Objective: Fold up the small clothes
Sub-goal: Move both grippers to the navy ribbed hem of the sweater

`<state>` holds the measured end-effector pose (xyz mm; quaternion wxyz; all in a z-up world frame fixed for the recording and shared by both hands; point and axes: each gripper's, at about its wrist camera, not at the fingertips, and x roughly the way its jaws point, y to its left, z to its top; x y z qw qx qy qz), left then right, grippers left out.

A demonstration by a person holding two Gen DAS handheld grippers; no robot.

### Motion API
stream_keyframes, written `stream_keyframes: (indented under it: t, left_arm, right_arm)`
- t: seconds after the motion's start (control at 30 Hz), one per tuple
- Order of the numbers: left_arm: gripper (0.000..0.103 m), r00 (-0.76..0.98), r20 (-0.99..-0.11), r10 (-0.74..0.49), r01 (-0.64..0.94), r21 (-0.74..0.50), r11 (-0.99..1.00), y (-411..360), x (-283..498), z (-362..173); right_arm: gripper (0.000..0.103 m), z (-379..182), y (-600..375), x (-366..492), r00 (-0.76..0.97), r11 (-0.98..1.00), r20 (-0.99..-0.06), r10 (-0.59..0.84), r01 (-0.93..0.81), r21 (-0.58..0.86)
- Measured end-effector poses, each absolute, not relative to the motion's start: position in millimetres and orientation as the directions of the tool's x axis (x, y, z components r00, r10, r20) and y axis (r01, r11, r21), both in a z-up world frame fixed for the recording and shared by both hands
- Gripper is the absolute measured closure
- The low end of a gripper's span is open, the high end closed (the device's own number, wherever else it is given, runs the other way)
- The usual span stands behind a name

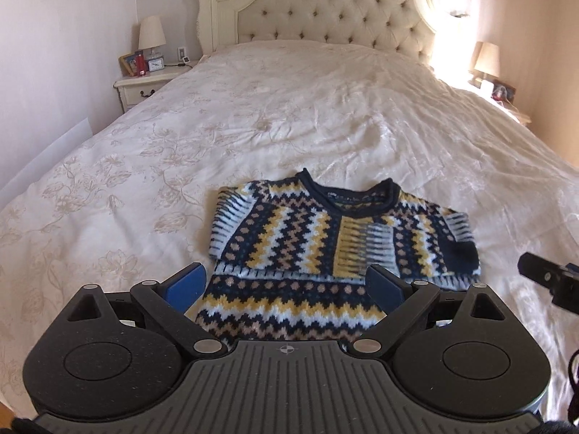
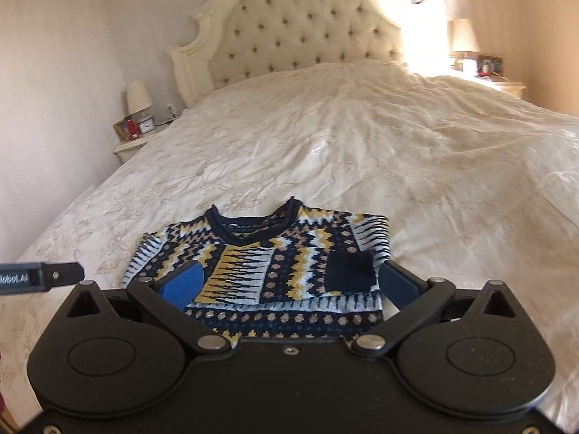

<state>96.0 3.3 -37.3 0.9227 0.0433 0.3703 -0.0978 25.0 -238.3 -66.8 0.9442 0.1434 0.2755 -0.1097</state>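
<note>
A small knitted sweater (image 1: 325, 238) in navy, yellow, white and tan zigzags lies flat on the bed, neck away from me, both sleeves folded in over the chest. It also shows in the right wrist view (image 2: 275, 271). My left gripper (image 1: 286, 282) is open and empty, its blue pads spread over the sweater's lower part. My right gripper (image 2: 289, 282) is open and empty, spread just above the sweater's hem. The right gripper's body shows at the right edge of the left wrist view (image 1: 550, 282).
The cream floral bedspread (image 1: 253, 115) covers a wide bed with a tufted headboard (image 1: 325, 7). A nightstand (image 1: 144, 86) with a lamp and a clock stands at the left, and another lamp (image 1: 486, 59) at the right. The left gripper's body (image 2: 39, 276) juts in at the left.
</note>
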Motion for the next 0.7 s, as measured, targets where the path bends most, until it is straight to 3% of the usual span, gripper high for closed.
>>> stream_keyframes:
  t: [0.1, 0.27, 0.4, 0.43, 0.7]
  left_arm:
    - [0.007, 0.678, -0.716, -0.167, 0.237, -0.001, 0.971, 18, 82, -46]
    - [0.008, 0.623, -0.763, -0.173, 0.261, -0.007, 0.965, 43, 58, -64]
    - [0.01, 0.579, -0.797, -0.17, 0.238, -0.034, 0.971, 65, 41, -79]
    - [0.015, 0.567, -0.805, -0.173, 0.232, -0.045, 0.972, 69, 37, -83]
    - [0.015, 0.472, -0.869, -0.151, 0.212, -0.054, 0.976, 98, 9, -124]
  right_arm:
    - [0.001, -68, -231, 12, 0.789, 0.918, -0.583, -0.196, 0.356, 0.174]
    - [0.001, -78, -223, -17, 0.764, 0.917, -0.618, -0.184, 0.361, 0.173]
    - [0.001, -92, -216, -41, 0.732, 0.911, -0.663, -0.155, 0.365, 0.19]
    - [0.002, -95, -215, -47, 0.727, 0.911, -0.671, -0.146, 0.363, 0.195]
    - [0.007, -124, -214, -76, 0.649, 0.897, -0.76, -0.032, 0.354, 0.264]
